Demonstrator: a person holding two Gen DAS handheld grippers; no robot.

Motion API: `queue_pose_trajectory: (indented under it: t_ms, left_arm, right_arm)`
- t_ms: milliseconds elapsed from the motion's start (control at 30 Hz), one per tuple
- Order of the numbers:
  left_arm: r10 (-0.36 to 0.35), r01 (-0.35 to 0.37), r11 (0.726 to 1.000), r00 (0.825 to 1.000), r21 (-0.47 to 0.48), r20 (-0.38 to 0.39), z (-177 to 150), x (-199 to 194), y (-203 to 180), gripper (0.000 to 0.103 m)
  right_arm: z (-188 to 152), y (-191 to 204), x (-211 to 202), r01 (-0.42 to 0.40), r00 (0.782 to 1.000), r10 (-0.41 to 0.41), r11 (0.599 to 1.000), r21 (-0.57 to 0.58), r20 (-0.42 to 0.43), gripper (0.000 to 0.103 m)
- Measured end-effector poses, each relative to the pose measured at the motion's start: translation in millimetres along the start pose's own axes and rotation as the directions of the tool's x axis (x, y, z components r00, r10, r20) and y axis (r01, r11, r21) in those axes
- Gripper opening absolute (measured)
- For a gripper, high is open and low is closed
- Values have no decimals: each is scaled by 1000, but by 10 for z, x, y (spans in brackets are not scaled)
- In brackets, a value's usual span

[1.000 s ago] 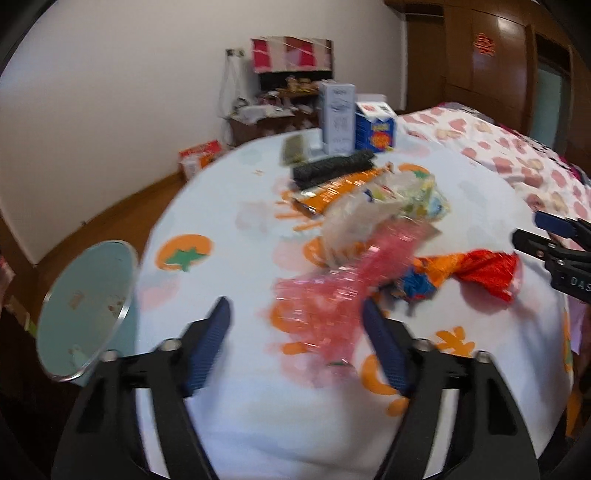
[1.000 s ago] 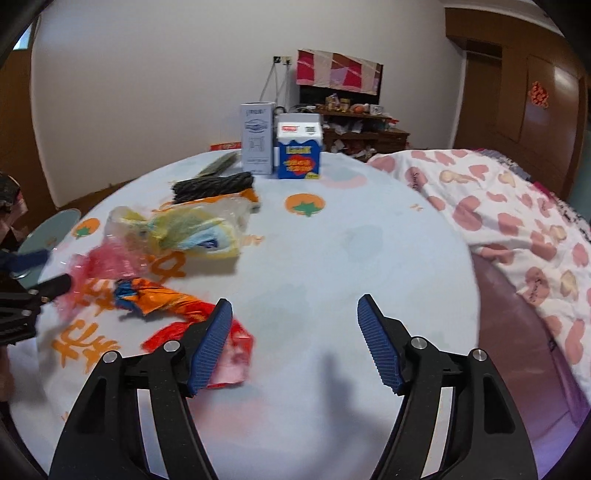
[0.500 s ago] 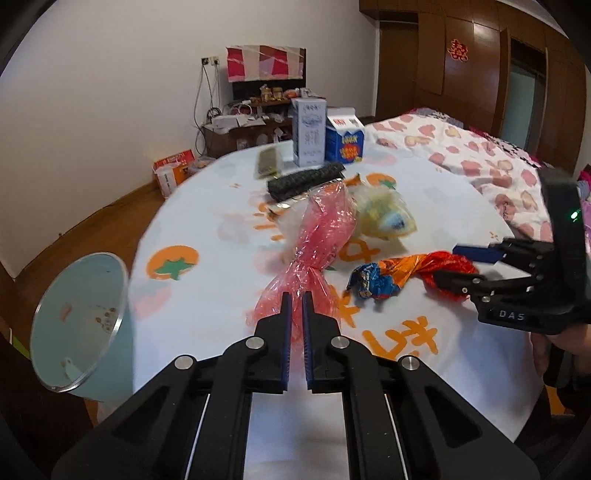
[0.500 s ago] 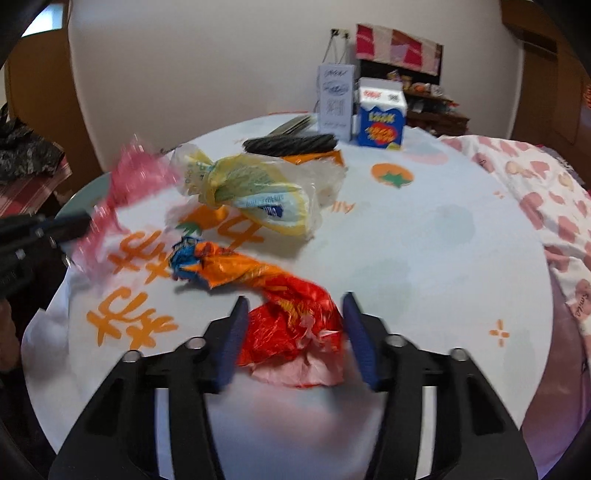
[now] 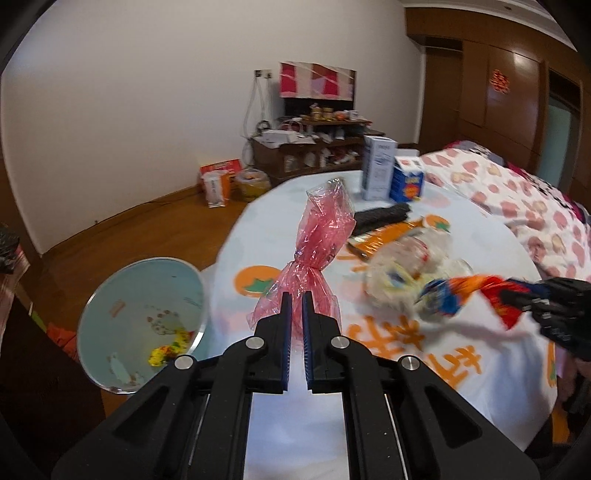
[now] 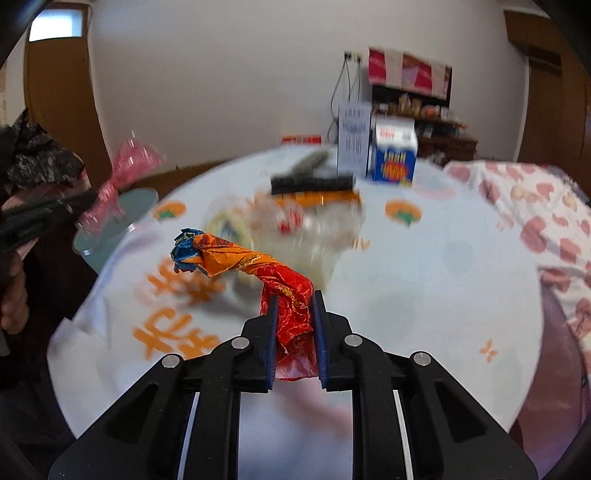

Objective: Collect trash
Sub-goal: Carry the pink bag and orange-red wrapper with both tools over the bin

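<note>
— Left wrist view: left gripper (image 5: pixel 294 314) clamped on the pink wrapper (image 5: pixel 320 240), lifted near the tabletop's (image 5: pixel 424 376) left edge

— Right gripper (image 6: pixel 295 325) has just closed on the orange wrapper (image 6: pixel 258 267). Next, I'd guess: carry both over the bin (image 5: pixel 110 332), release

You are working in soft, even indoor light that leaves the pale wall (image 5: pixel 129 110) bright and casts only faint shadows on the round table (image 5: pixel 424 406). A small window (image 6: pixel 55 24) high at the left of your right wrist view glows overexposed. Glare streaks the glossy wooden doors (image 5: pixel 506 92) in your left view. Both fisheye pictures bend hard at the rim and fall to black corners. Your right view is smeared by motion blur across the table's clutter (image 6: pixel 295 218), while the near black gripper frame stays sharp; your left view blurs mostly at its right side.
</note>
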State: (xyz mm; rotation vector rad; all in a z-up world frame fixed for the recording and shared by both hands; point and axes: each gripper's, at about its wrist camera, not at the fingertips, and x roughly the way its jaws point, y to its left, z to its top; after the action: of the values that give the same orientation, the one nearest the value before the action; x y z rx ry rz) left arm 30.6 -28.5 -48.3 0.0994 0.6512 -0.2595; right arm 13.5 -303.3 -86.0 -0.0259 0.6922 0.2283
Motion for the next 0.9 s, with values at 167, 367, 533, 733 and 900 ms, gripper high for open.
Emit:
queue_pose_trajectory:
  t_ms: [167, 367, 533, 733, 900]
  left_arm:
    - [55, -54, 998, 999, -44, 2, 30, 24, 217, 6]
    - [83, -83, 994, 997, -73, -4, 18, 64, 368, 6]
    - [104, -103, 990, 995, -93, 4, 31, 77, 463, 6]
    - [133, -131, 987, 991, -98, 20, 55, 71, 509, 6]
    - [168, -165, 982, 985, -97, 28, 62, 92, 584, 6]
  right_arm:
    - [233, 115, -207, 44, 995, -41, 999, -29, 90, 18]
    - [479, 202, -12, 54, 992, -50, 998, -33, 112, 18]
    - [642, 317, 211, 42, 993, -36, 998, -48, 116, 18]
    - [813, 532, 464, 13, 994, -4, 997, -81, 113, 18]
    - [906, 686, 624, -14, 994, 25, 995, -103, 109, 18]
